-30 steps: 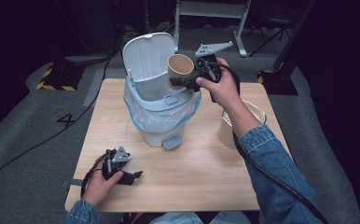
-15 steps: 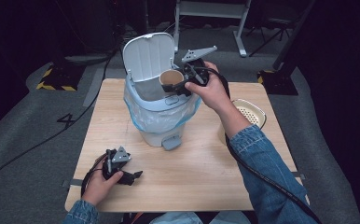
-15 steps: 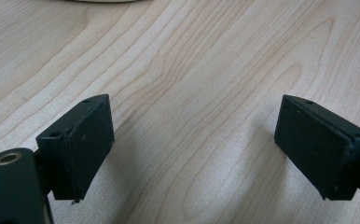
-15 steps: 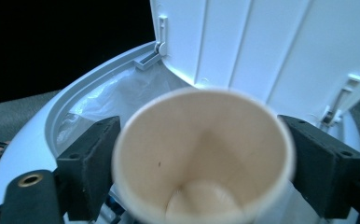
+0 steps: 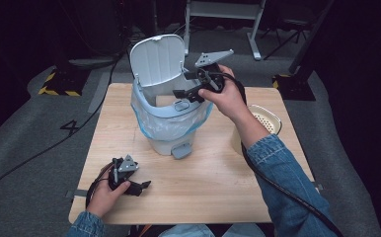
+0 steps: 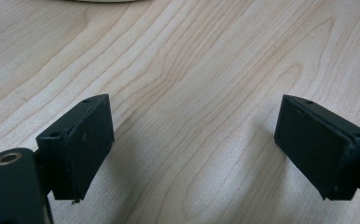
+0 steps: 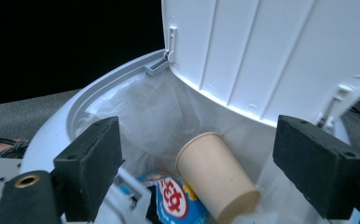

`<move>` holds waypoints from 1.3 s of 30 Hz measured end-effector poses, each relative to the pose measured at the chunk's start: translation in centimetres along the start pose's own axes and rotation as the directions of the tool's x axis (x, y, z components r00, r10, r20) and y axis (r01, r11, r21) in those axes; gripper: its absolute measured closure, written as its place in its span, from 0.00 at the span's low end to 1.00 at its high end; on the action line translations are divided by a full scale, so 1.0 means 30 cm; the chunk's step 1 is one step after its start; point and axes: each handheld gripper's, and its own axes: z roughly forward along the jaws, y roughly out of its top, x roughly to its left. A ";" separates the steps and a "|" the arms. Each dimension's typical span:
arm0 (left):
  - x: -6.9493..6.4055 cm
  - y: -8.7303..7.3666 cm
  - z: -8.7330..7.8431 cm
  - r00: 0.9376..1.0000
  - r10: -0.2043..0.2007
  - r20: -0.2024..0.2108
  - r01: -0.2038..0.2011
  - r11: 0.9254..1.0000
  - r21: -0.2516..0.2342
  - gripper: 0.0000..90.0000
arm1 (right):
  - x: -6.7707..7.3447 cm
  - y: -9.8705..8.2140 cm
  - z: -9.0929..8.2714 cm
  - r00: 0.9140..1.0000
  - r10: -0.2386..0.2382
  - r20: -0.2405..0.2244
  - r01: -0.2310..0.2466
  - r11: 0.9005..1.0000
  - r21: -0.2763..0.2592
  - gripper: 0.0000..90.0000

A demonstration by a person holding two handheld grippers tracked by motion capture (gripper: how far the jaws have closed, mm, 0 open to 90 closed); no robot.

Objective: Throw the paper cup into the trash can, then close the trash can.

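The right gripper [image 5: 182, 92] has just been opening its jaws; nothing is between them now. The paper cup [image 7: 218, 182] lies inside the bin [image 5: 171, 126], on a snack wrapper [image 7: 171, 198]. The left gripper [image 5: 141, 186] rests spread and empty on the table [image 5: 218, 182]. Dropping looks done; closing the lid [image 5: 159, 59] remains.

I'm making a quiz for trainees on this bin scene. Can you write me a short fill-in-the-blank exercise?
1. The brown paper cup lies inside the white plastic pedal bin, whose lid stands ____.
2. The right gripper hovers over the bin with its jaws ____.
3. The left gripper rests on the light wooden ____.

Missing words: open; open; table
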 end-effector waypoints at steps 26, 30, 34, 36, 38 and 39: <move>0.002 0.001 0.001 1.000 -0.006 -0.003 0.006 1.000 0.004 0.12 | 0.005 -0.185 -0.440 0.995 0.031 0.092 -0.031 1.000 0.002 0.24; 0.001 0.000 0.000 1.000 -0.009 -0.007 0.009 1.000 0.005 0.12 | 0.003 -0.230 -0.505 0.994 0.045 0.099 -0.045 0.999 -0.002 0.24; 0.001 0.000 0.000 1.000 -0.009 -0.008 0.009 1.000 0.004 0.12 | 0.001 -0.281 -0.567 0.992 0.066 0.110 -0.065 0.998 -0.021 0.24; 0.001 0.000 0.000 1.000 -0.009 -0.009 0.009 1.000 0.004 0.12 | 0.003 -0.310 -0.595 0.991 0.072 0.115 -0.069 0.997 -0.028 0.24; 0.000 0.000 -0.001 1.000 -0.010 -0.014 0.010 1.000 0.005 0.12 | 0.006 -0.340 -0.621 0.990 0.077 0.123 -0.074 0.997 -0.024 0.24; -0.002 0.000 -0.001 1.000 -0.011 -0.017 0.011 1.000 0.005 0.12 | 0.008 -0.359 -0.637 0.989 0.081 0.124 -0.079 0.997 -0.023 0.25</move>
